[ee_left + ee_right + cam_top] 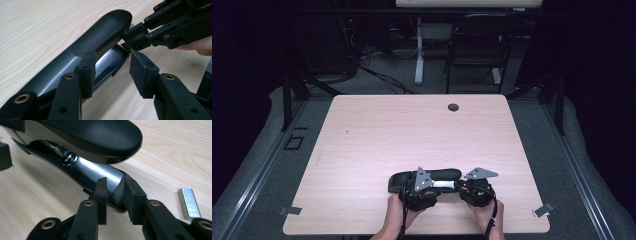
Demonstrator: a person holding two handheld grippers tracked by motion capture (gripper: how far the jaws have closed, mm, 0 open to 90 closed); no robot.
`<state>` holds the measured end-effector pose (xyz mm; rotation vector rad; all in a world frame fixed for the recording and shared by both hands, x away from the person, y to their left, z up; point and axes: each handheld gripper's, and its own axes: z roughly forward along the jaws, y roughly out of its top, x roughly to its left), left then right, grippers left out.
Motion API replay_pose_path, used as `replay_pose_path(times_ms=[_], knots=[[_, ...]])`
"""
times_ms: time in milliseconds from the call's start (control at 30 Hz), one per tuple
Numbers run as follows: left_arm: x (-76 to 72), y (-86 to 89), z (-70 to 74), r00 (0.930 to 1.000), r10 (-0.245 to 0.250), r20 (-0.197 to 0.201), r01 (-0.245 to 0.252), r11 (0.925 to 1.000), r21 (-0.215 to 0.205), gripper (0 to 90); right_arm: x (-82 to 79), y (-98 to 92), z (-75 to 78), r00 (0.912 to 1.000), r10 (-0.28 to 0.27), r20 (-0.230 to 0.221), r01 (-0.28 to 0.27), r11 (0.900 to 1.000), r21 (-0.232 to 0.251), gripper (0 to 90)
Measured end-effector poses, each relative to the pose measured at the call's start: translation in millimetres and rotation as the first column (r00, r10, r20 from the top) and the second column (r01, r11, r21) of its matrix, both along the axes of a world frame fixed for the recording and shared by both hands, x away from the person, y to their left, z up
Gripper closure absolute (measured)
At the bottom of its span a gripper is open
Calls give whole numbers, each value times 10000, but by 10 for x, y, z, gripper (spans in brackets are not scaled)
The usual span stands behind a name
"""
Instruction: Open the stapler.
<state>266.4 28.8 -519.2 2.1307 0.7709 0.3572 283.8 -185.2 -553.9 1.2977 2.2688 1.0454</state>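
A black stapler point(439, 174) lies near the table's front edge, its top arm point(100, 37) lifted off the silvery magazine point(95, 172). My left gripper point(112, 67) straddles the stapler's body. Its left pad point(86, 72) rests against the stapler's side, while the right pad point(143, 72) stands clear of it, so this gripper is open. My right gripper point(115, 195) is shut on the tip of the stapler's lower part, both pads against it. From the left gripper view, the right gripper point(132, 41) pinches that same end. A strip of staples point(189, 202) lies on the table beside the right gripper.
The light wooden table point(412, 130) has a round cable hole point(453, 107) at its far edge. Metal clips point(290, 210) point(543, 210) sit at its front corners. A dark chair point(477, 45) and a desk leg stand beyond the table.
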Motion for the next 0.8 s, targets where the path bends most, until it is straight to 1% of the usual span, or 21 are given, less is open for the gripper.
replay_pose_path(times_ms=[33,67,133,200,233,267,300,333,400,433,500,533,567,667,733,800], knots=[[-11,-10,-29,10000,13,0,-13,10000,-44,615,-6,-4,-13,10000,-29,-19,29,10000,18,760],[-17,-24,-56,10000,5,0,-5,10000,-30,640,-8,-2,-33,10000,-81,8,81,9999,135,771],[-20,-56,-103,9999,78,92,-79,10000,28,682,-20,5,-56,10000,-63,66,63,10000,32,778],[-18,-77,-139,9995,236,197,-235,9997,-25,731,-28,17,-77,9999,-64,112,65,9999,-85,782],[-14,-90,-157,9992,339,217,-337,9994,-72,753,-35,26,-91,9997,-114,216,115,9999,-21,786],[-12,-101,-174,9988,425,237,-423,9991,-86,771,-35,32,-104,9997,-123,223,122,9999,60,787],[-15,-118,-197,9982,530,267,-528,9986,-73,791,-32,36,-114,9997,-131,182,130,9999,18,788],[-18,-132,-222,9979,589,265,-586,9982,-92,807,-31,44,-130,9994,-177,281,175,9998,57,796],[-22,-152,-262,9972,668,339,-668,9978,-1,828,-19,55,-146,9997,-119,215,120,9999,-38,795],[-22,-156,-273,9973,662,314,-665,9978,71,845,-14,62,-152,9996,-162,222,165,9998,-118,798],[-26,-163,-296,9961,793,379,-797,9968,95,870,-13,70,-156,9994,-167,301,173,9996,-205,806],[-24,-167,-312,9956,882,322,-884,9961,26,874,-15,73,-158,9994,-154,311,161,9996,-217,811],[-19,-179,-328,9956,883,327,-887,9960,99,887,-18,78,-161,9994,-143,322,150,9996,-226,815],[-10,-222,-358,9937,977,557,-986,9950,133,900,-13,79,-164,9994,-91,348,99,9997,-239,821],[-1,-236,-381,9927,1076,545,-1081,9941,58,900,-16,71,-182,9990,-165,427,165,9999,16,821],[-8,-245,-424,9909,1279,424,-1272,9917,-205,900,-25,63,-185,9989,-200,430,199,9998,24,825]])
